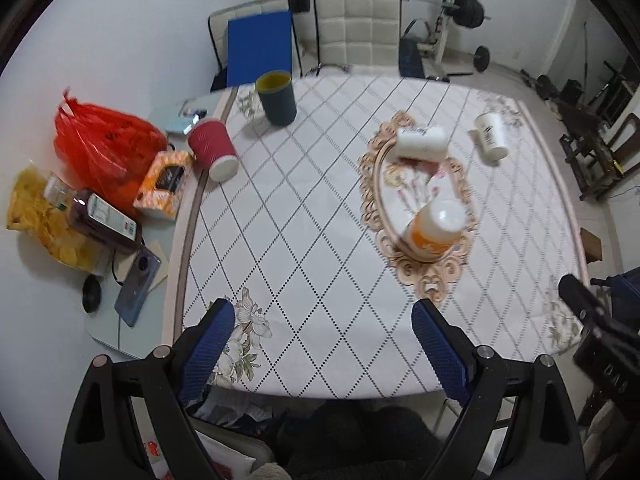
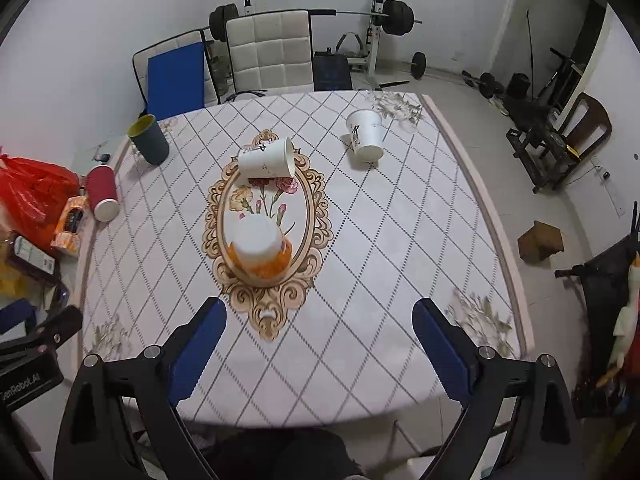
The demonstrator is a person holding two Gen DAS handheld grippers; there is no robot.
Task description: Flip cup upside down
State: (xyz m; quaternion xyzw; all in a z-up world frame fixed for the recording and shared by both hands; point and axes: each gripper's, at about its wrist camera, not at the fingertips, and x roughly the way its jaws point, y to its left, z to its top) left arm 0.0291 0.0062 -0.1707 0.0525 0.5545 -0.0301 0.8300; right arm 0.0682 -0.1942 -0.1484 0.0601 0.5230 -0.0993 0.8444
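Observation:
An orange-and-white cup [image 2: 260,250] stands upside down on the oval floral mat [image 2: 310,216]; it also shows in the left wrist view [image 1: 434,226]. A white paper cup [image 2: 267,160] lies on its side at the mat's far end, also in the left wrist view [image 1: 421,142]. Another white cup [image 2: 366,135] stands upside down at the far right [image 1: 492,136]. A red cup [image 2: 103,192] stands upside down at the left [image 1: 214,146]. A dark cup [image 2: 149,139] stands upright [image 1: 276,98]. My left gripper [image 1: 324,344] and right gripper [image 2: 320,344] are open and empty above the table's near edge.
The table [image 2: 380,264] has a diamond-patterned cloth. At its left lie a red plastic bag [image 1: 100,140], a tissue box [image 1: 162,184], a bottle [image 1: 106,218], a snack bag [image 1: 44,216] and a phone [image 1: 138,286]. Chairs [image 2: 272,52] stand behind the table.

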